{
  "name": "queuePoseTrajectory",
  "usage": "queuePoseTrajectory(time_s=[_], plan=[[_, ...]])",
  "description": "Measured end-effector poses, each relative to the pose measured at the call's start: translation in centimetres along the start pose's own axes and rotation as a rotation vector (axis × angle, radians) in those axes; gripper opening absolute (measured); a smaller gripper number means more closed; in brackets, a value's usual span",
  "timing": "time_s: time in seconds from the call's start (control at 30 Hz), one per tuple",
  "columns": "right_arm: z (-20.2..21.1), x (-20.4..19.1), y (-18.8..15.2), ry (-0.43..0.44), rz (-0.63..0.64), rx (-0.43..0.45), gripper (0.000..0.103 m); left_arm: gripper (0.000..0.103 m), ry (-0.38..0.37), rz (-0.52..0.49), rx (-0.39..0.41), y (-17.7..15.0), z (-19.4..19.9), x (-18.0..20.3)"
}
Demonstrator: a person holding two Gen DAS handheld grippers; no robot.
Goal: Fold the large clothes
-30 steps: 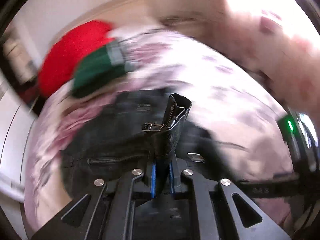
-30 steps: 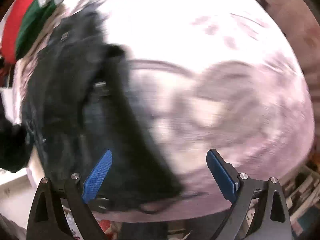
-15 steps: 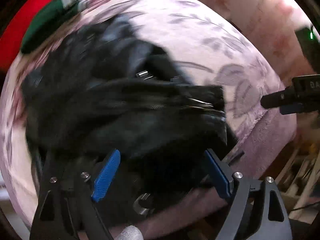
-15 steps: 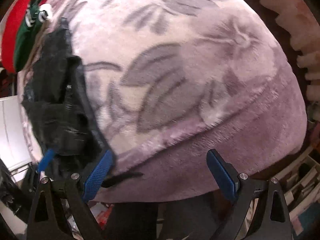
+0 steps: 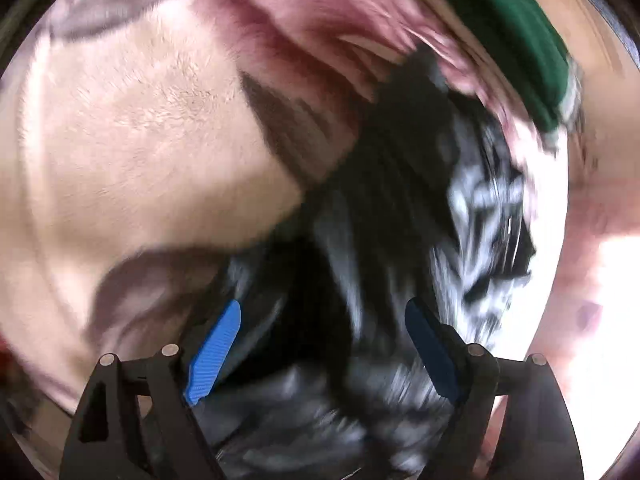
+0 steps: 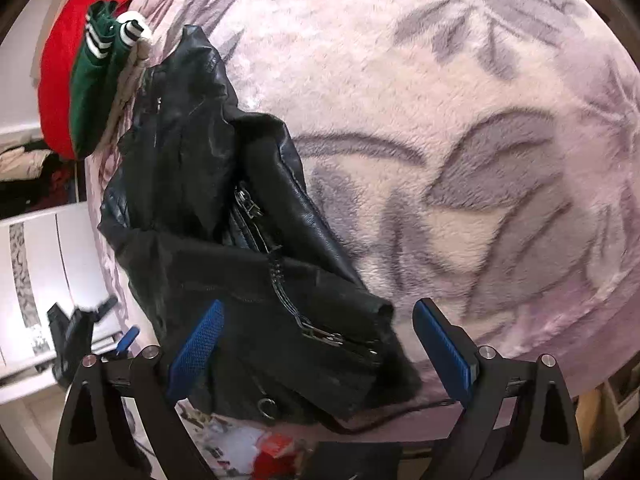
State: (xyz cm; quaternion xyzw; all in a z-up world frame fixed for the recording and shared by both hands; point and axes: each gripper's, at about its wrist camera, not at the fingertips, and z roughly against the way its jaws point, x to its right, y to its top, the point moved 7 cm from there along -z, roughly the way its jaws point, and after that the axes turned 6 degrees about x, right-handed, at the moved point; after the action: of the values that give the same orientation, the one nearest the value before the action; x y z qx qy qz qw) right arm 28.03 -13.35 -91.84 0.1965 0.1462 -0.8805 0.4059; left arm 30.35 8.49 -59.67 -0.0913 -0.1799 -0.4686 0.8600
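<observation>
1. We see the left gripper (image 5: 320, 356) with its jaws wide apart over the black jacket (image 5: 400, 280); a second ago it was clamped on a zippered edge of the jacket, so that hold has been let go
2. Our left view is smeared with blur, so we judge the left gripper is swinging fast across the jacket
3. Our right gripper (image 6: 320, 348) also has its jaws apart and grips nothing; it hangs just above the near hem of the jacket, as open as it was a second ago
4. With both tools free, we judge one fold has been dropped and the next grasp is not yet made
5. The black jacket (image 6: 224, 220) lies on the floral blanket (image 6: 440, 100), at the blanket's near left edge
6. It looks like glossy leather, crumpled and only partly folded, one flap thrown over the body, metal zippers and a buckle showing
7. Beyond the jacket, a green garment (image 6: 94, 92) and a red garment (image 6: 56, 80) lie stacked at the blanket's far corner
</observation>
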Motion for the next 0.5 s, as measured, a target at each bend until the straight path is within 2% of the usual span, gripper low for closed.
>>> queuePoseTrajectory(time_s=[0.1,0.23,0.33,0.5], plan=[[2.8,-1.5,-1.0,-0.029,-0.028,0.008,0.096,0.019,0.027,0.053,0.008,1.4,-2.0,-0.6],[3.8,-1.9,-1.8,-0.053,-0.058,0.024,0.096,0.007,0.055,0.013,0.064,1.6,-1.8,-0.6],[4.8,-2.4,-2.4,-0.065,-0.067,0.045,0.087,0.006,0.033,0.039,0.085,1.9,-1.0,-1.9],[5.8,-4.0,-2.9,-0.067,-0.073,0.074,0.087,0.006,-0.01,0.096,0.053,3.3,-1.8,-3.7]])
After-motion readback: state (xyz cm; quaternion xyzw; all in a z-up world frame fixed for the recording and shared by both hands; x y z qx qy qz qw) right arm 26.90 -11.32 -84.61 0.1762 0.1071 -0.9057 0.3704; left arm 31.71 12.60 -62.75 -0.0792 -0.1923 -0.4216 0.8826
